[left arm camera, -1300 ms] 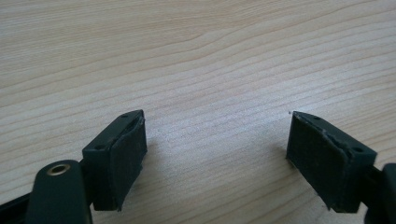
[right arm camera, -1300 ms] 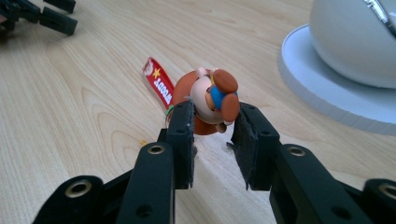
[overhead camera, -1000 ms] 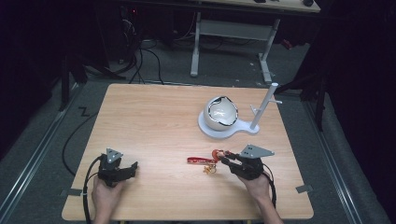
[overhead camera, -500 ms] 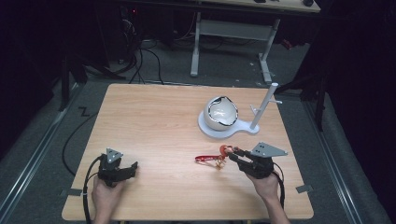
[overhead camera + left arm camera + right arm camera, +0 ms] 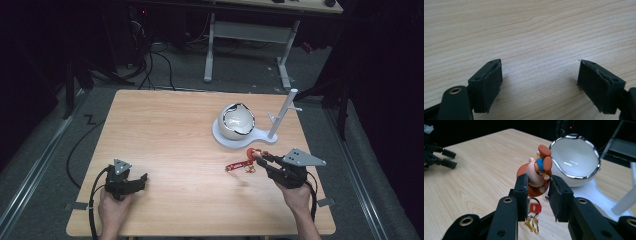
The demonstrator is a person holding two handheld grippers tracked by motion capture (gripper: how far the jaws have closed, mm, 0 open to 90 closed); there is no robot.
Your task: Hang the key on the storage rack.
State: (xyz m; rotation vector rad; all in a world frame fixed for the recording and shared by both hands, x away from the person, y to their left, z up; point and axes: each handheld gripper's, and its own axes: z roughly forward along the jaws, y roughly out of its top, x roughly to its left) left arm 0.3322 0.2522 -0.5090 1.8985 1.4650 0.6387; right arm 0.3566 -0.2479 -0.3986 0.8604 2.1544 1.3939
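My right gripper [image 5: 259,157] [image 5: 538,185] is shut on a small orange cartoon figure keychain [image 5: 538,173] [image 5: 251,153], held a little above the table. Its red strap and small gold charms [image 5: 239,167] [image 5: 532,221] dangle below the jaws. Just beyond stands a white egg-shaped bowl with a silver rim [image 5: 237,121] [image 5: 575,161] on a white stand base [image 5: 255,138], with an upright white peg post [image 5: 281,114] beside it. My left gripper [image 5: 139,182] [image 5: 540,83] rests open on the wood near the front left, nothing between its pads.
The wooden table [image 5: 165,135] has open room across its middle and left. Dark floor, cables and a metal frame lie beyond the far edge. In the right gripper view, the left gripper [image 5: 437,156] appears far off at the left.
My right gripper has lifted the keychain and carried it right and toward the white stand; the strap now hangs off the table. The left gripper has stayed put.
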